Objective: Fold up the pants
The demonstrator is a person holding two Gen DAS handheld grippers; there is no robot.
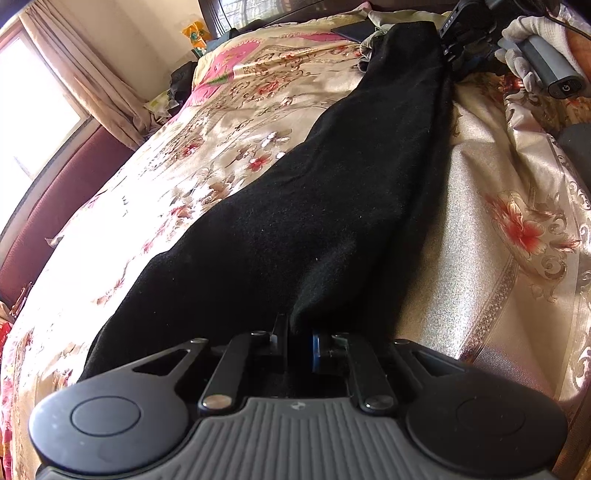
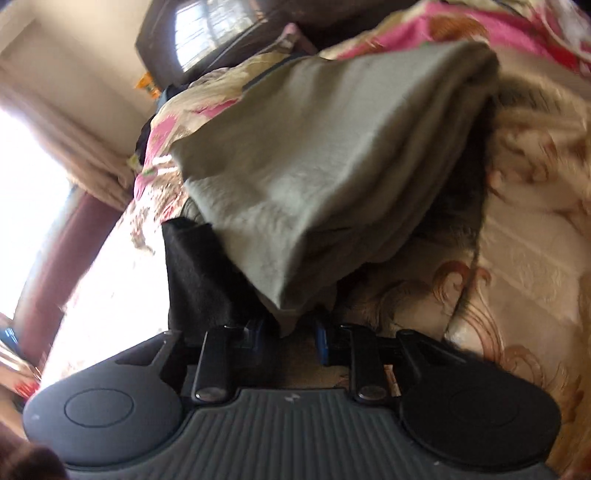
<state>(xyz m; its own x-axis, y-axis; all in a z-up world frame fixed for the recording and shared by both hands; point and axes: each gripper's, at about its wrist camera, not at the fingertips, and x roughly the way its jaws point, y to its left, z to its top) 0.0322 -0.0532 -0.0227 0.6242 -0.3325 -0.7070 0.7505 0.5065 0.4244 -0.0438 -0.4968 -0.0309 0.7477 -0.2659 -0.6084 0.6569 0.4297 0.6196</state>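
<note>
Black pants [image 1: 332,206] lie stretched lengthwise over a floral bedspread [image 1: 207,155]. My left gripper [image 1: 299,332] is shut on the near end of the black pants. The right gripper [image 1: 458,40] shows in the left wrist view at the pants' far end, held by a white-gloved hand [image 1: 524,40]. In the right wrist view my right gripper [image 2: 291,332] has its jaws a little apart around a hanging fold of grey-green cloth [image 2: 314,177], with the black pants [image 2: 199,273] just left of it. The view is blurred.
The bedspread [image 2: 524,236] covers the whole bed. More clothing is piled at the bed's far end [image 1: 373,33]. A curtain [image 1: 92,81] and bright window [image 1: 33,122] stand to the left, with a dark red bed rail [image 1: 55,206] below.
</note>
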